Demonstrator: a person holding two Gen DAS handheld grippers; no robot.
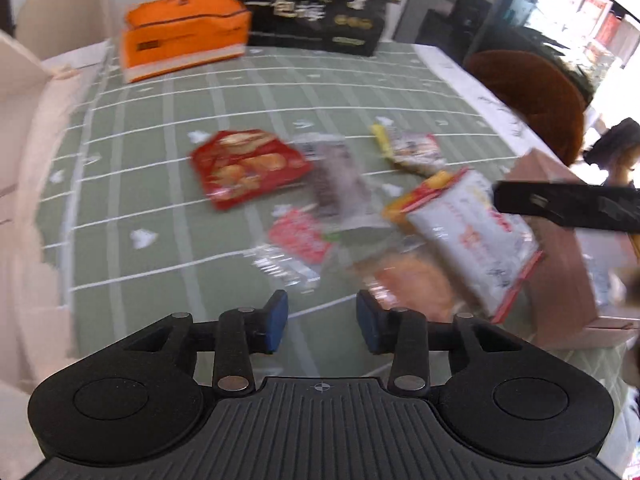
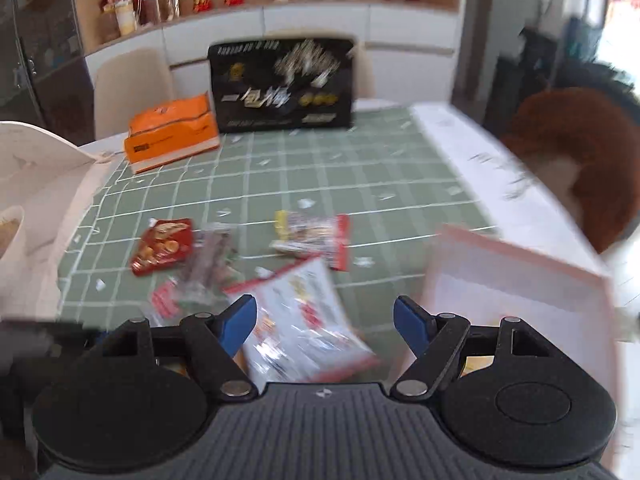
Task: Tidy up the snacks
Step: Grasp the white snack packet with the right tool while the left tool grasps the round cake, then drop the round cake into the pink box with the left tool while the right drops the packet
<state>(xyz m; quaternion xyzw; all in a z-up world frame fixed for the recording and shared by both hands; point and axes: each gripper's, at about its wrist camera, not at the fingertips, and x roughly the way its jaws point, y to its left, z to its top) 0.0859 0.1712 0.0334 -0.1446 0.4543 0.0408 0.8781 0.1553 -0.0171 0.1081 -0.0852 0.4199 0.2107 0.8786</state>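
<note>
Several snack packets lie on the green checked tablecloth (image 1: pixel 160 200): a red one (image 1: pixel 248 166), a grey one (image 1: pixel 340 180), a yellow and red one (image 1: pixel 412 150), a small red and clear one (image 1: pixel 300 240) and an orange one (image 1: pixel 412 280). A white packet (image 1: pixel 468 236) rests tilted on the orange one. My left gripper (image 1: pixel 322 322) is open over bare cloth, just short of the pile. My right gripper (image 2: pixel 326 322) is open, and the white packet (image 2: pixel 304 320) shows between its spread pads without being pressed. One of its fingers (image 1: pixel 568 204) reaches in from the right.
An open pink-brown cardboard box (image 2: pixel 520 288) stands at the table's right edge beside the white packet. An orange box (image 1: pixel 184 36) and a black box (image 1: pixel 316 4) stand at the far end. A brown chair back (image 2: pixel 580 152) is at the right.
</note>
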